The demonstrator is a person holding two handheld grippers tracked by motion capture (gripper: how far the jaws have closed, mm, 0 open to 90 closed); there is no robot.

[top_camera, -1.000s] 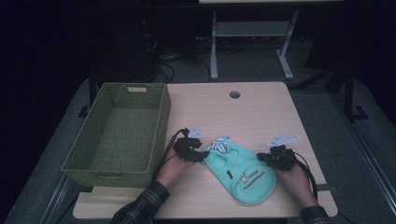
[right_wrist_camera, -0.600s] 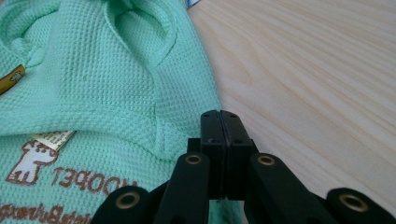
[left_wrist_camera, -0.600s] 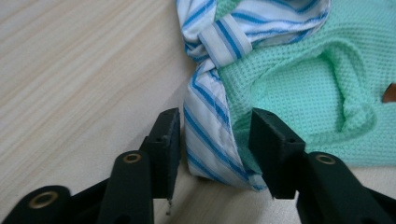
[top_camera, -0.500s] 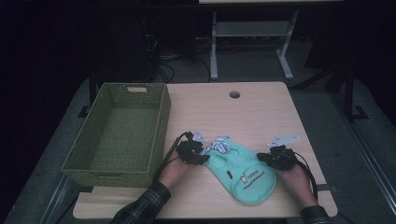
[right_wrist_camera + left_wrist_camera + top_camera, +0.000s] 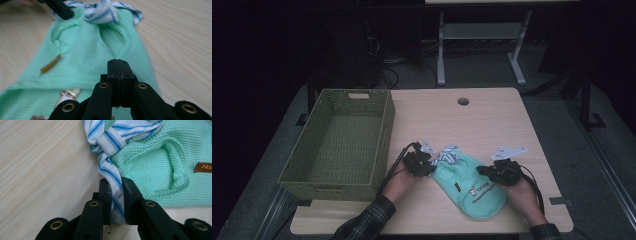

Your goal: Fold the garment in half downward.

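mint knit garment (image 5: 472,187) lies flat on the desk (image 5: 492,120), long axis running from the striped blue-white collar (image 5: 447,156) at the far-left end down toward the near-right hem. left tool (image 5: 424,167) sits at the collar end; its jaws have just been closing and now pinch a fold of the striped fabric (image 5: 113,192) between the pads. right tool (image 5: 492,172) is over the garment's right edge, jaws pressed together; looks like a thin bit of knit could be caught, cannot tell. woven green basket (image 5: 337,145) stands left of the left tool, so the left hand is nearer for any carry that way. garment: waffle-knit, small brown label (image 5: 203,167), printed tag near the hem.
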